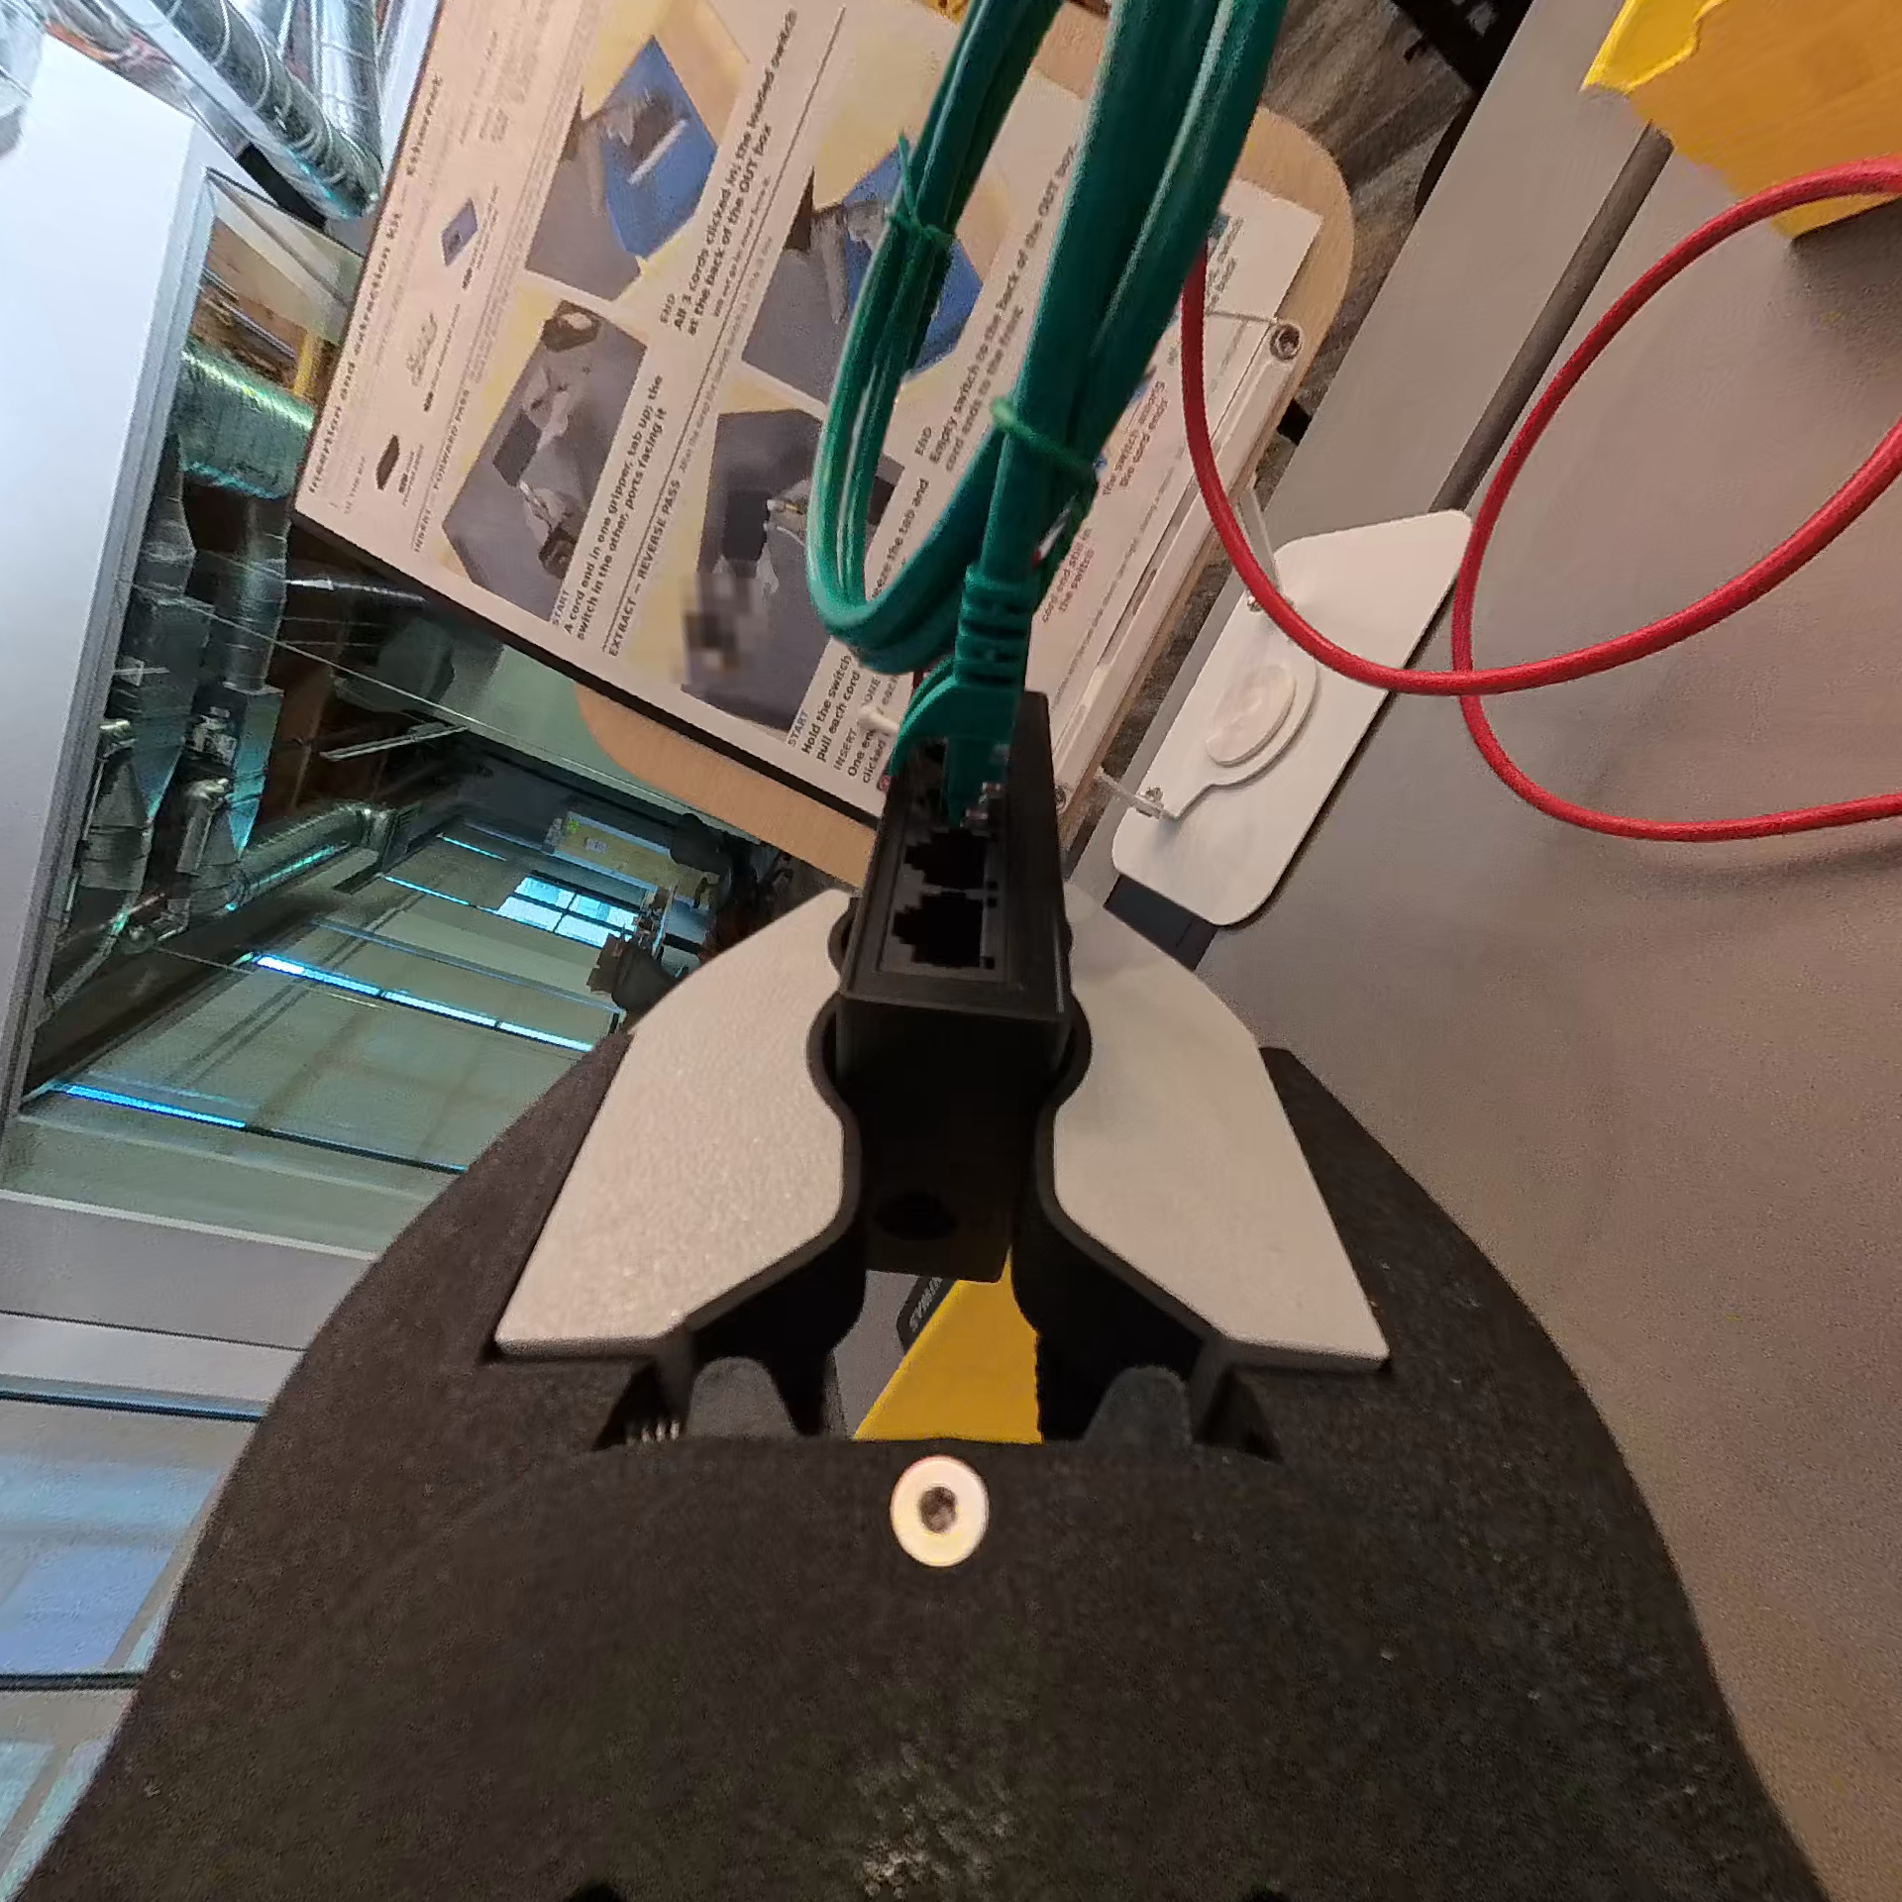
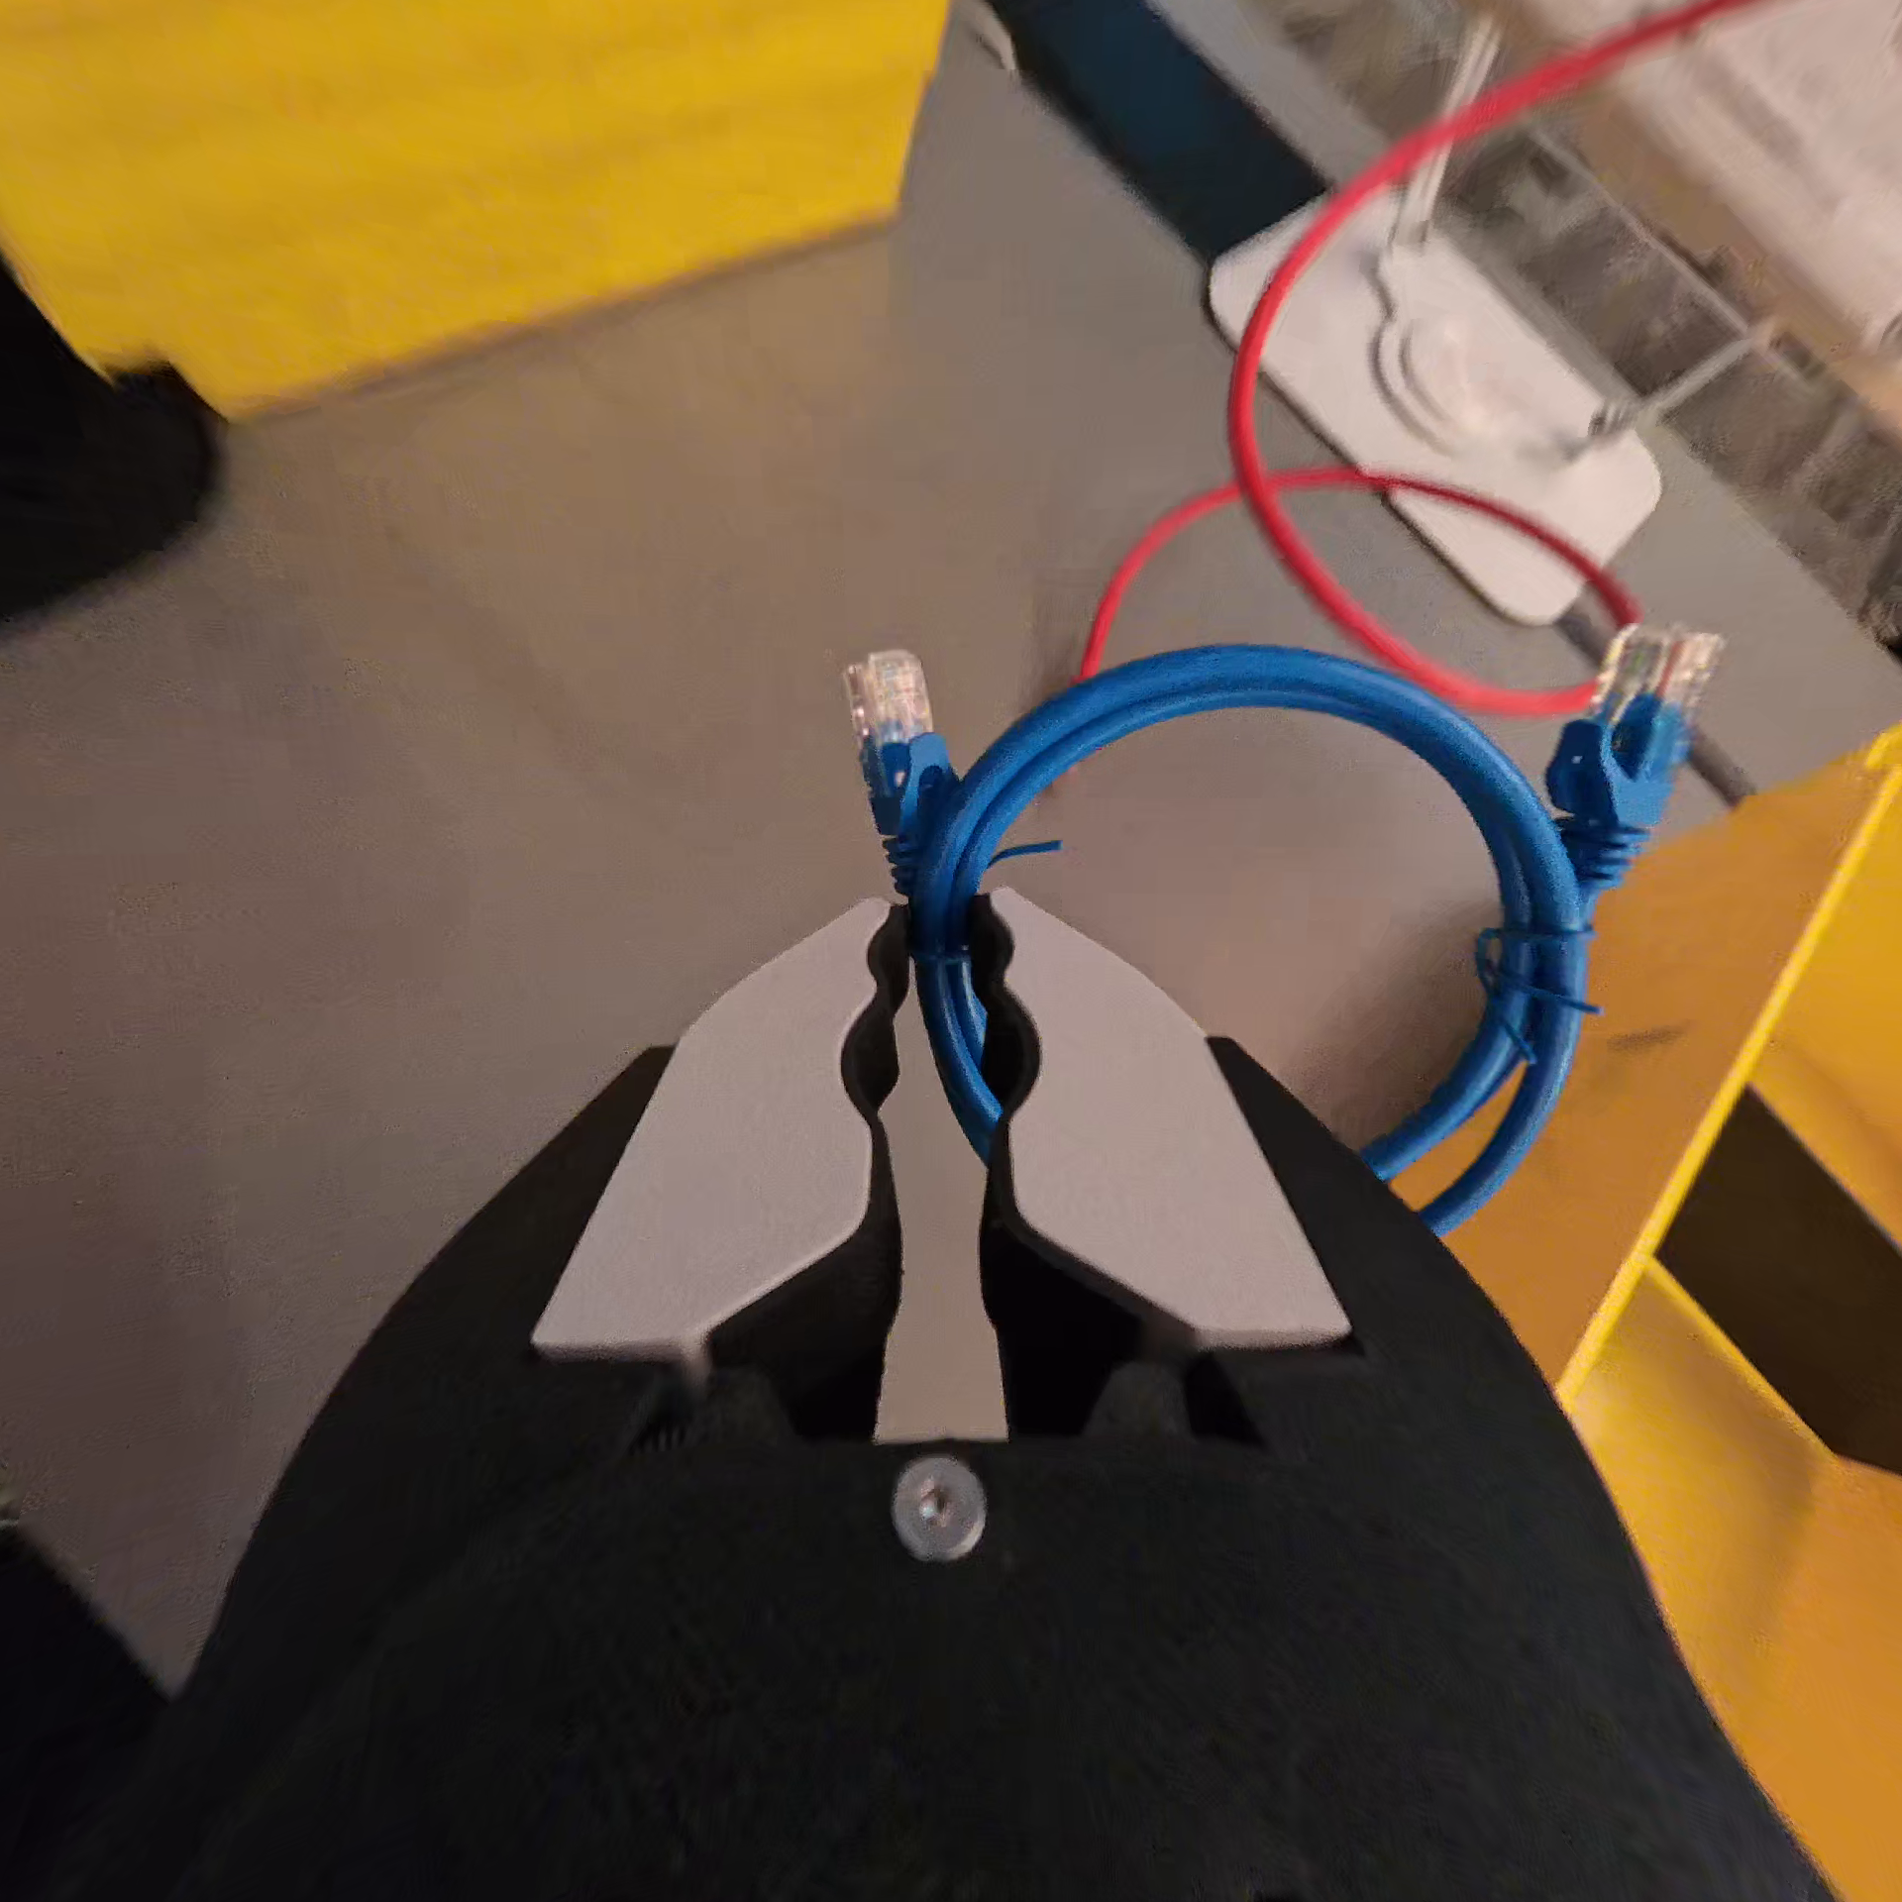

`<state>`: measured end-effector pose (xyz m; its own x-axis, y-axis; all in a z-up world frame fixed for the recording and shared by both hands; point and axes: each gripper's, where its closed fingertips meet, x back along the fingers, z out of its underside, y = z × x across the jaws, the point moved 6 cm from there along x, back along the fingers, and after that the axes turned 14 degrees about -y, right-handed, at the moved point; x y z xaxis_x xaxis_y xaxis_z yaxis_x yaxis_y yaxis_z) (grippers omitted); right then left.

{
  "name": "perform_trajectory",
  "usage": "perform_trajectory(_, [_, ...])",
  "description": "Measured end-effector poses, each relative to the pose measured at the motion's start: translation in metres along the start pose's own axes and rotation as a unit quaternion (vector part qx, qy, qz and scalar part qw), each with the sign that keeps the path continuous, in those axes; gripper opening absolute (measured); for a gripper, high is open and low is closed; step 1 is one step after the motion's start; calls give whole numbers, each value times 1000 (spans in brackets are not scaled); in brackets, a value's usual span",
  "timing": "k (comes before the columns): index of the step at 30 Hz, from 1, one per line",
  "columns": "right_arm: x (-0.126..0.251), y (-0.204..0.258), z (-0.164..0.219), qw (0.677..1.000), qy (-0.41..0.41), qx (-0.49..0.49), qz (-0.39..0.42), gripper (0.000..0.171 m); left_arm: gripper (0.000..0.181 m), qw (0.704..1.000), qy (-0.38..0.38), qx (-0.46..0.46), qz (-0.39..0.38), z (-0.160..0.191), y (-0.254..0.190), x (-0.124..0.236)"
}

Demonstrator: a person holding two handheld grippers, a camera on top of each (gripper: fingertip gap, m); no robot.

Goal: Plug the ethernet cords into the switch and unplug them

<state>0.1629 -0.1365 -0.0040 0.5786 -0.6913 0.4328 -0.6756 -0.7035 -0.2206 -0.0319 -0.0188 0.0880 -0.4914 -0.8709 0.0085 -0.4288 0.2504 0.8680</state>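
- Our left gripper (image 1: 952,988) clamps the black switch (image 1: 952,926); a green cord (image 1: 978,659) sits plugged in, two near ports open.
- Our right gripper (image 2: 947,926) pinches the coiled blue cord (image 2: 1266,690), unplugged.
- The red cord (image 1: 1606,669) lies on the table, apparently waiting.

Switch (image 1: 952,988): small black box, clamped between the fingers of the left claw (image 1: 952,926), its row of ports facing the camera; the two nearest ports are empty.
Green cord (image 1: 988,340): bundled loop with thin ties, past the switch's far end; one green plug (image 1: 983,659) sits in a far port.
Blue cord (image 2: 1266,823): tied coil, pinched at its left side between the right claw's (image 2: 947,911) fingertips, the loop spreading to the right; both clear plugs point away from the claw.
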Motion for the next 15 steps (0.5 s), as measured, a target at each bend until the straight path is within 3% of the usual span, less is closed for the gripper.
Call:
perform_trajectory(6, [-41,12,73,991,82,-80,-64,13,30,1000,15,4,-3,8,4,0])
perform_trajectory(15, [-55,13,81,978,96,-127,-132,21,30,1000,16,0,7,7,-1,-2])
